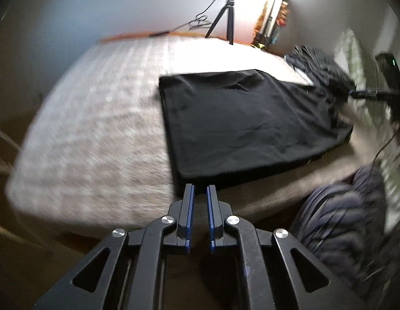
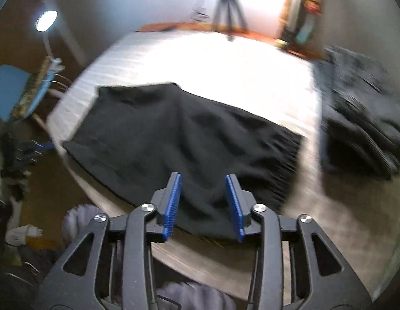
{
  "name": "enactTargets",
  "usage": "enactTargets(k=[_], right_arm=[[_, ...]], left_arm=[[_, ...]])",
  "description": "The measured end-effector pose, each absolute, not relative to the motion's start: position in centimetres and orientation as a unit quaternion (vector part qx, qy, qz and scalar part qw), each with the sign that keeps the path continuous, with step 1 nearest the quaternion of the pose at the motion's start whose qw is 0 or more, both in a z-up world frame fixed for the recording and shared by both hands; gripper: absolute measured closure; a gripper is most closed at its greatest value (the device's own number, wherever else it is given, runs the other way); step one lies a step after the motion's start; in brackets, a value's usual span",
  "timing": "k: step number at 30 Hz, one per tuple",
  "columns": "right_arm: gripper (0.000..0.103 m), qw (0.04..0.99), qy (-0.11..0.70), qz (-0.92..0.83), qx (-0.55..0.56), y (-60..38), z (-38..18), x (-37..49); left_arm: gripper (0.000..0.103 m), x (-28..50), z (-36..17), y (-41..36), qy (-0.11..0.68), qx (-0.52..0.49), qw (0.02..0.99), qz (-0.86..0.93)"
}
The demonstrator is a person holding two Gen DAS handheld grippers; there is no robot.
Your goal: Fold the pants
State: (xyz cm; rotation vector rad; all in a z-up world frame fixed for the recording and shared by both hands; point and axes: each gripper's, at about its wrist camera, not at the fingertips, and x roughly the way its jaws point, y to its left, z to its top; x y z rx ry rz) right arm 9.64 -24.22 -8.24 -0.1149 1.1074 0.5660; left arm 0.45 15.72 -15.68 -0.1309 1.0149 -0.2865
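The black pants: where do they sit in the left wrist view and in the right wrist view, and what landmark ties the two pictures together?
Left wrist view: the black pants lie folded right of centre on the pale bedcover, just beyond the left gripper.
Right wrist view: the pants fill the centre, behind the right gripper.
Shared landmark: the tripod at the bed's far edge.

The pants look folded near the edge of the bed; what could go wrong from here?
1. The pants lie with their near side close to the bed edge, so a tug could slide them off.
2. The top layer is still creased, and another fold might press the creases in.
3. A dark clothes pile sits just beside the pants; the right gripper, open and empty, might catch it by mistake. The left gripper is nearly shut, empty too.
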Motion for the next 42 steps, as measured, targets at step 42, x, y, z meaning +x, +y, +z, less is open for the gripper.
enactTargets(k=[42], right_arm=[[0.059, 0.652, 0.579, 0.478, -0.106, 5.9, -17.4, 10.0]], left_arm=[[0.096, 1.7, -19.4, 14.3, 0.491, -0.106, 0.865, 0.001]])
